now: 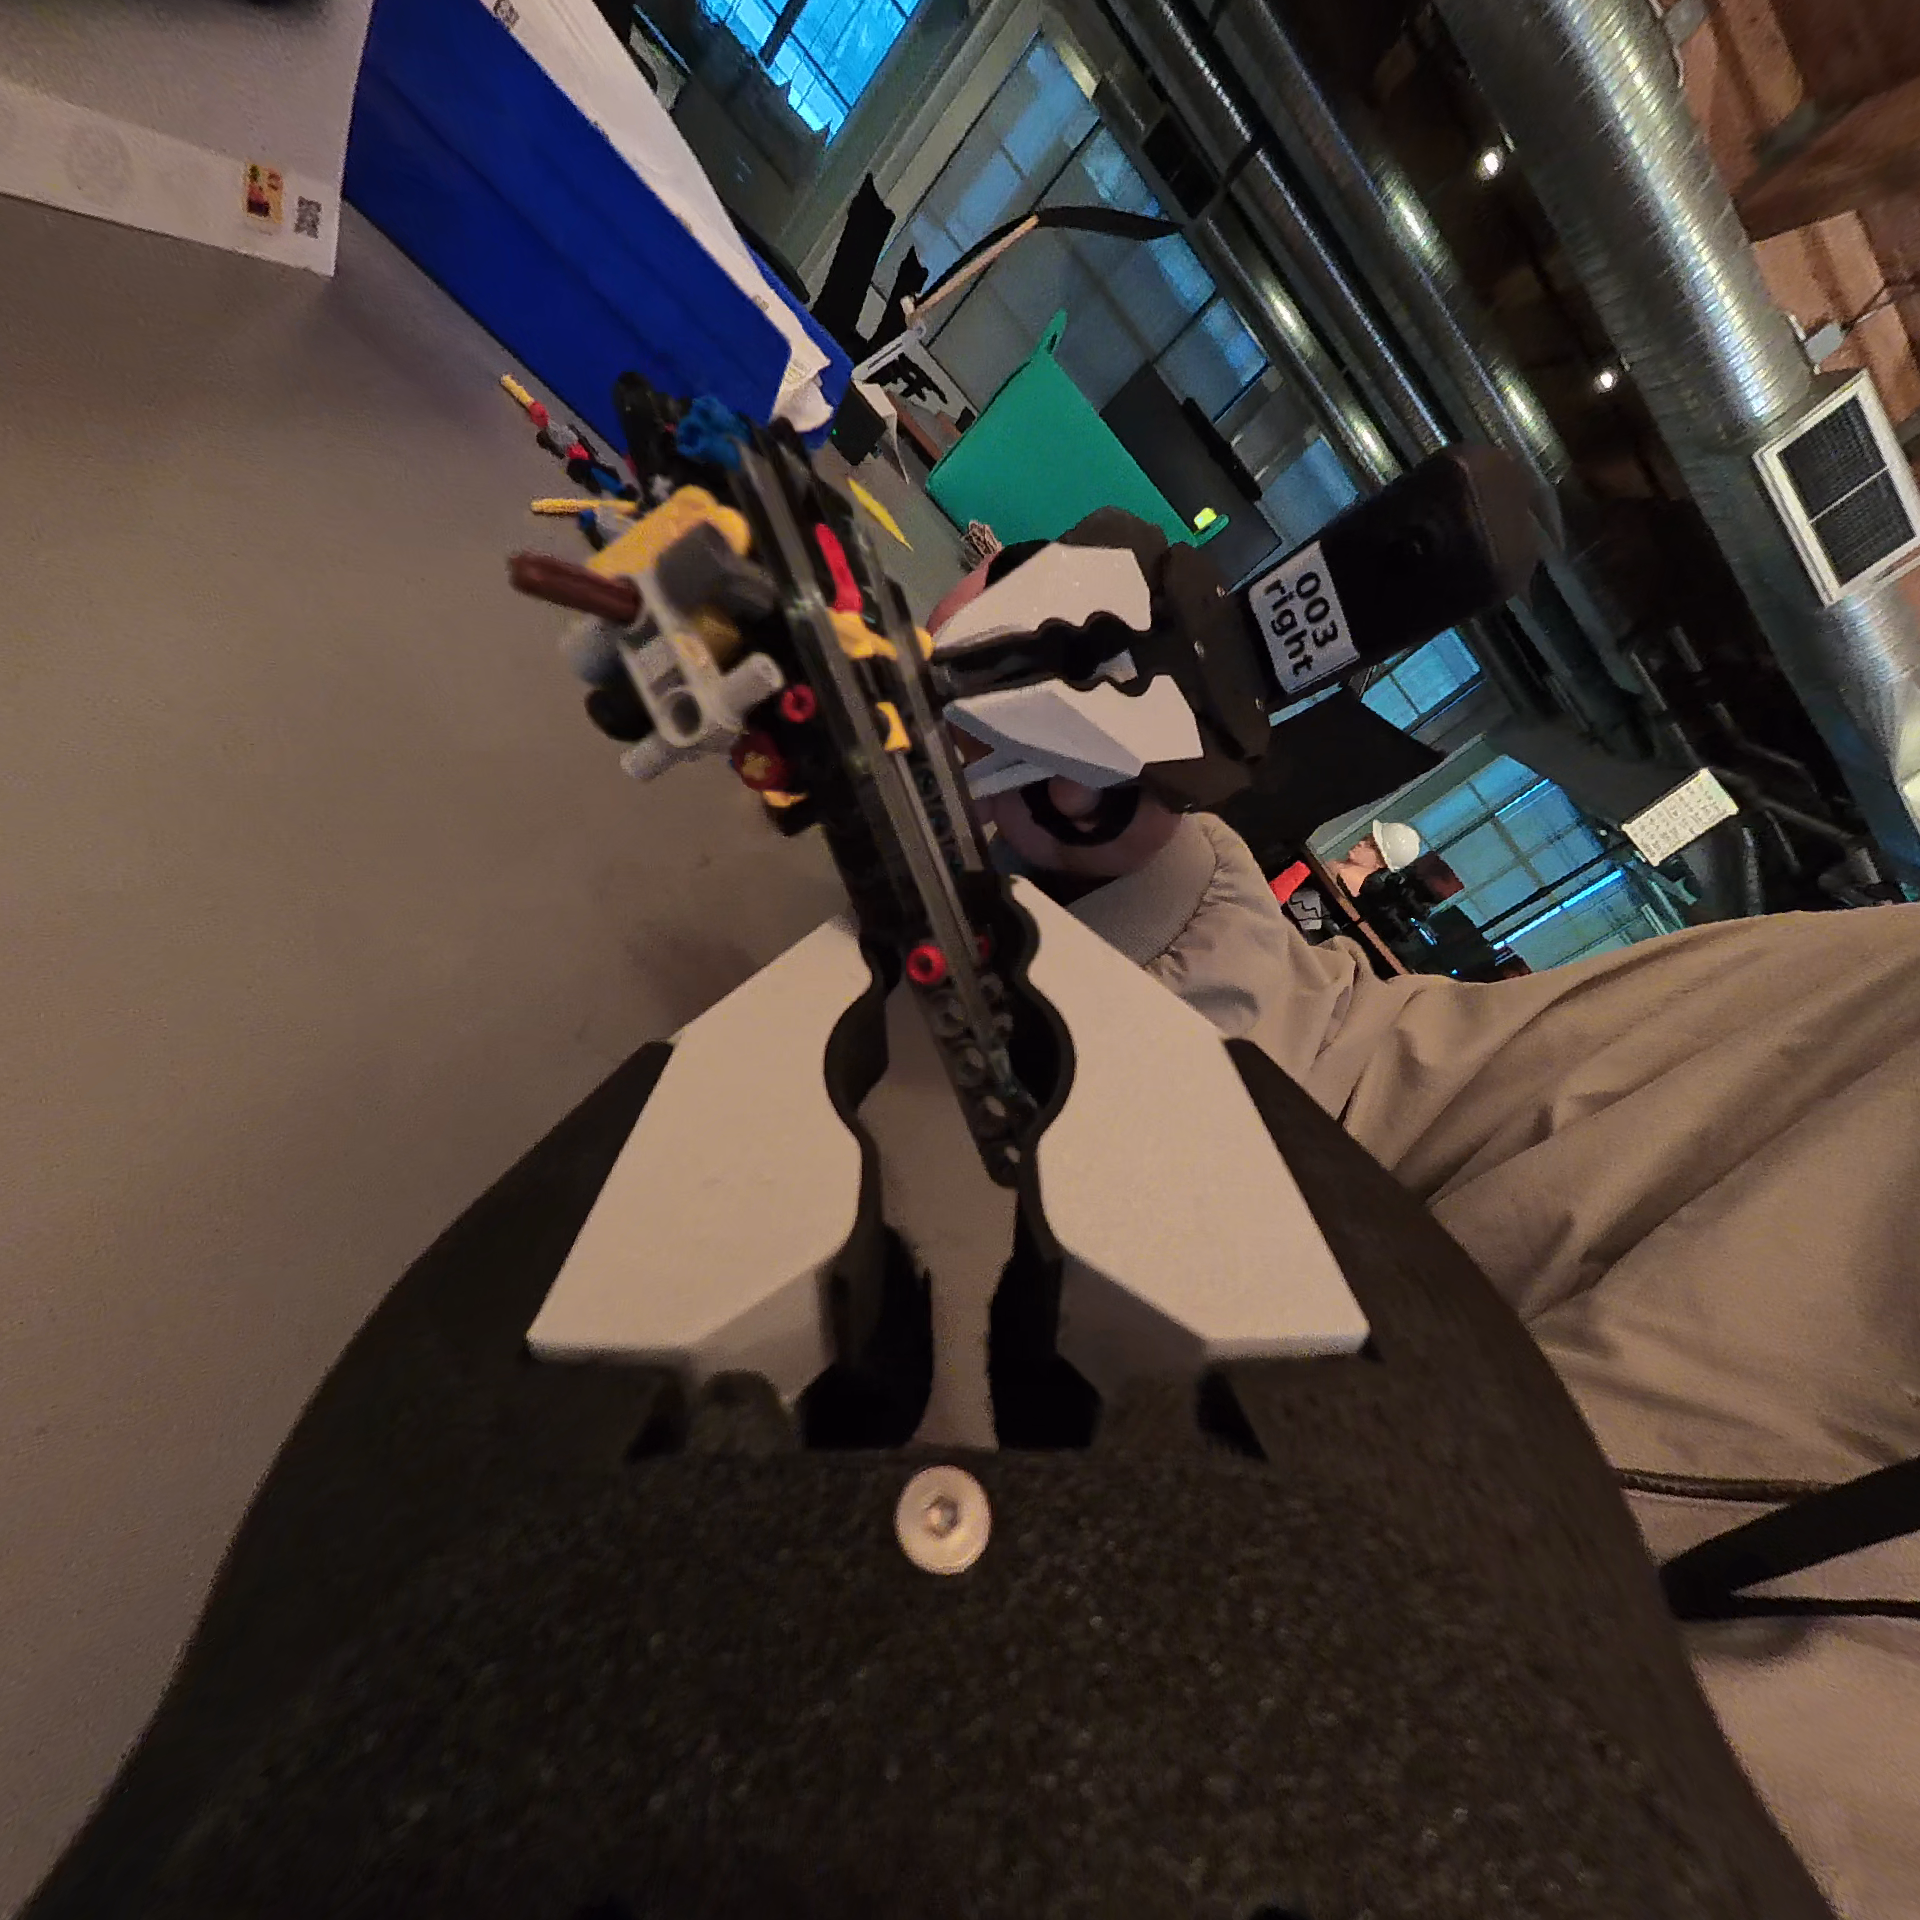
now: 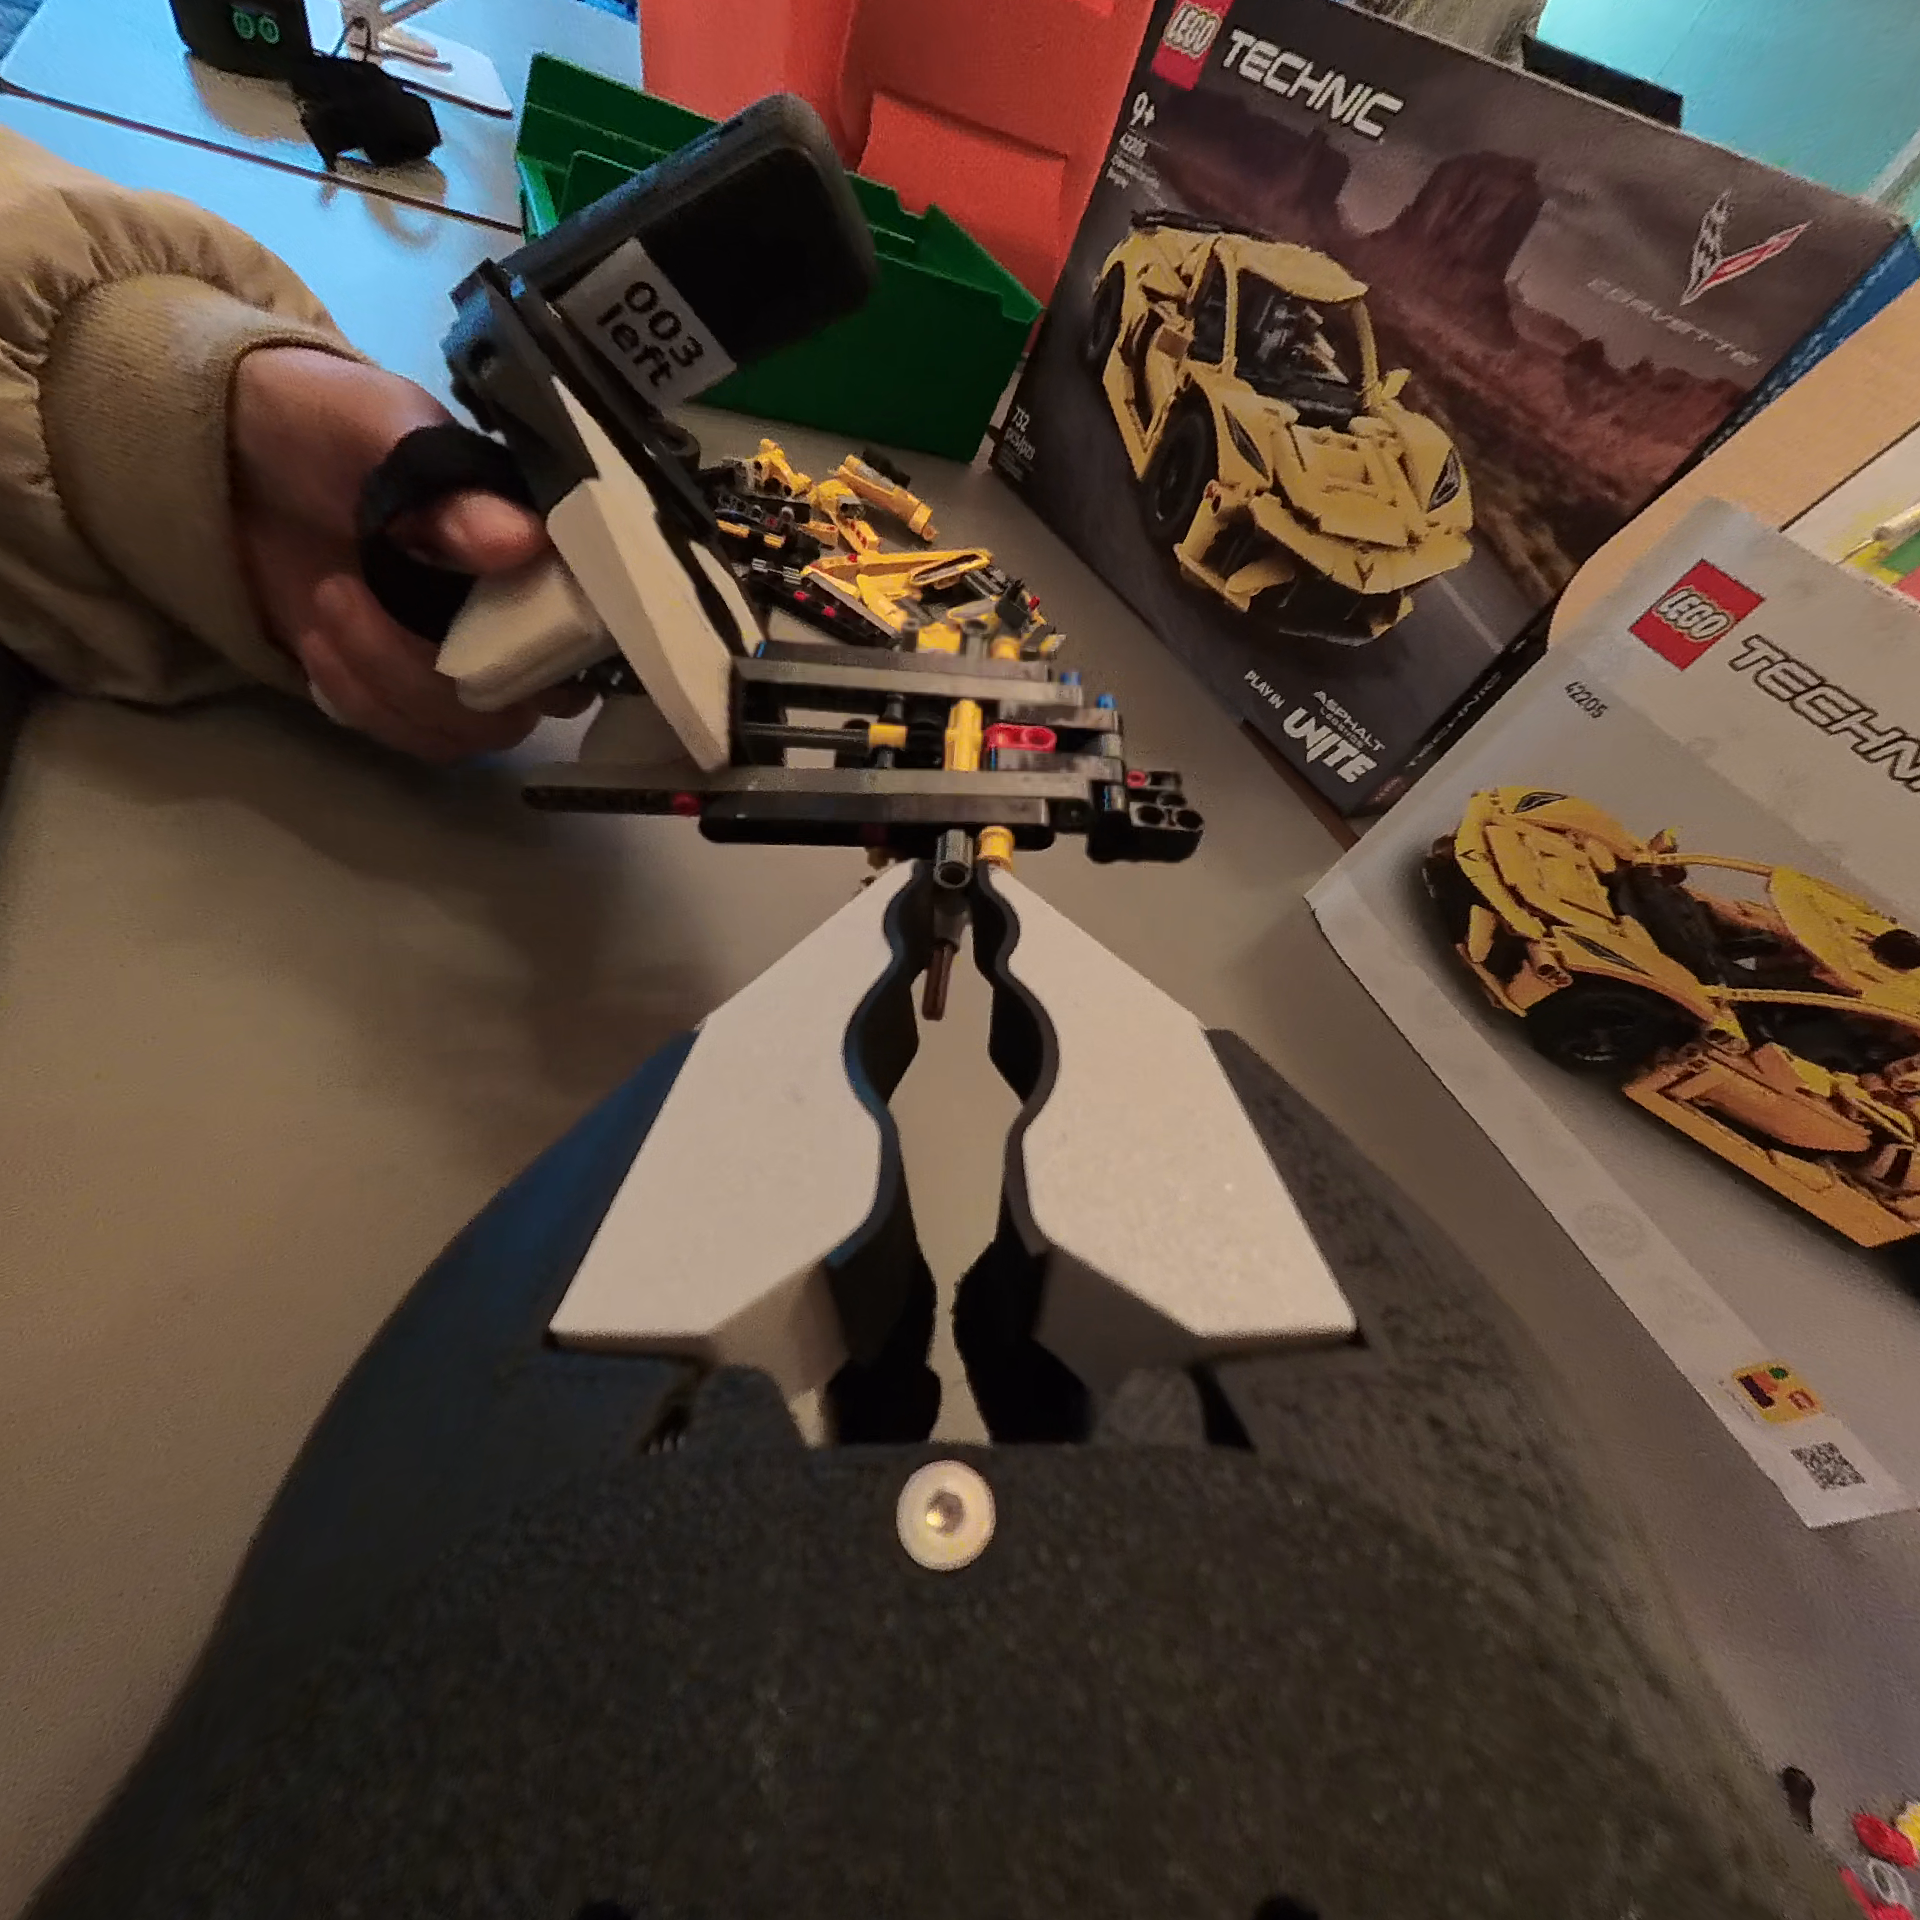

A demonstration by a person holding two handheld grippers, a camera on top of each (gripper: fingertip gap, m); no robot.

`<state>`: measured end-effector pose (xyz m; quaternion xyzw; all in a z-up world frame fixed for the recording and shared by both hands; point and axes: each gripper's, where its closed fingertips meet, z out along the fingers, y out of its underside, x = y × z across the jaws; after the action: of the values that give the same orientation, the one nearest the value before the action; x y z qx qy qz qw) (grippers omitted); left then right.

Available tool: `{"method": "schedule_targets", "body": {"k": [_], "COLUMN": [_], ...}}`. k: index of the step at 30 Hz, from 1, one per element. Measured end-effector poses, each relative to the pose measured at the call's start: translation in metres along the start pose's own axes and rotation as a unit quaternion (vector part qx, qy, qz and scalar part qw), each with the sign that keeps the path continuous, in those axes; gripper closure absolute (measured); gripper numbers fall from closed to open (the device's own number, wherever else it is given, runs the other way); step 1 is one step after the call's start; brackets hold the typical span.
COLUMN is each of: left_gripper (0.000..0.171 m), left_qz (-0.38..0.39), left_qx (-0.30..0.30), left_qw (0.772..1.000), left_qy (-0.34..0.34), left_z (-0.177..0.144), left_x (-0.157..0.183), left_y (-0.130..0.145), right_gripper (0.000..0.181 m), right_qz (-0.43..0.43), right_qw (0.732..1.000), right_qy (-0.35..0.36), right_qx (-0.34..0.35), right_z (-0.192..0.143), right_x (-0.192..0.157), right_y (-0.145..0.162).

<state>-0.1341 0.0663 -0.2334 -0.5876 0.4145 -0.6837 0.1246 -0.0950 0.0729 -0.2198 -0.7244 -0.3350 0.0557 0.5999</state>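
Note:
My left gripper (image 1: 945, 935) is shut on the end of a black brick-built frame (image 1: 883, 727), made of long holed beams with yellow, red and grey parts, held above the grey table (image 1: 208, 727). In the right wrist view the frame (image 2: 883, 774) lies crosswise, with the left gripper (image 2: 707, 717) clamped on its left end. My right gripper (image 2: 951, 878) is shut on a thin dark axle piece (image 2: 940, 966) with a brown end, and its tips sit against the frame's near beam. It also shows in the left wrist view (image 1: 940, 665), touching the frame's side.
A pile of loose yellow and black parts (image 2: 883, 561) lies behind the frame. A set box (image 2: 1403, 364) stands at the back right, with an instruction booklet (image 2: 1662, 935) flat on the right. A green bin (image 2: 914, 343) and an orange box (image 2: 935, 104) stand behind. Small parts (image 2: 1881, 1849) lie at the lower right. One gripper's finger ends stand about 5 cm off the other's.

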Motion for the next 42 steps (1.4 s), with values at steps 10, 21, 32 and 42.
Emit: {"method": "schedule_targets", "body": {"k": [10, 21, 32, 42], "left_gripper": [0.165, 0.166, 0.166, 0.165], "left_qz": [-0.052, -0.035, -0.045, -0.059], "left_qx": [0.04, 0.231, 0.161, 0.112], "left_qw": [0.998, 0.96, 0.983, 0.988], "left_qy": [-0.006, -0.152, 0.072, 0.087], "left_z": [-0.01, -0.112, -0.037, -0.025], "left_x": [-0.012, -0.065, 0.019, 0.019], "left_y": [-0.011, -0.079, -0.049, -0.035], "right_gripper": [0.175, 0.181, 0.143, 0.179], "right_qz": [-0.008, 0.152, 0.238, 0.278], "right_qw": [1.0, 0.988, 0.965, 0.949], "right_qy": [0.011, -0.003, -0.079, -0.108], "right_qx": [-0.011, 0.024, 0.075, 0.099], "right_z": [-0.001, -0.029, 0.011, -0.005], "right_x": [0.005, 0.03, -0.002, -0.002], "right_y": [0.006, 0.011, -0.012, -0.026]}}
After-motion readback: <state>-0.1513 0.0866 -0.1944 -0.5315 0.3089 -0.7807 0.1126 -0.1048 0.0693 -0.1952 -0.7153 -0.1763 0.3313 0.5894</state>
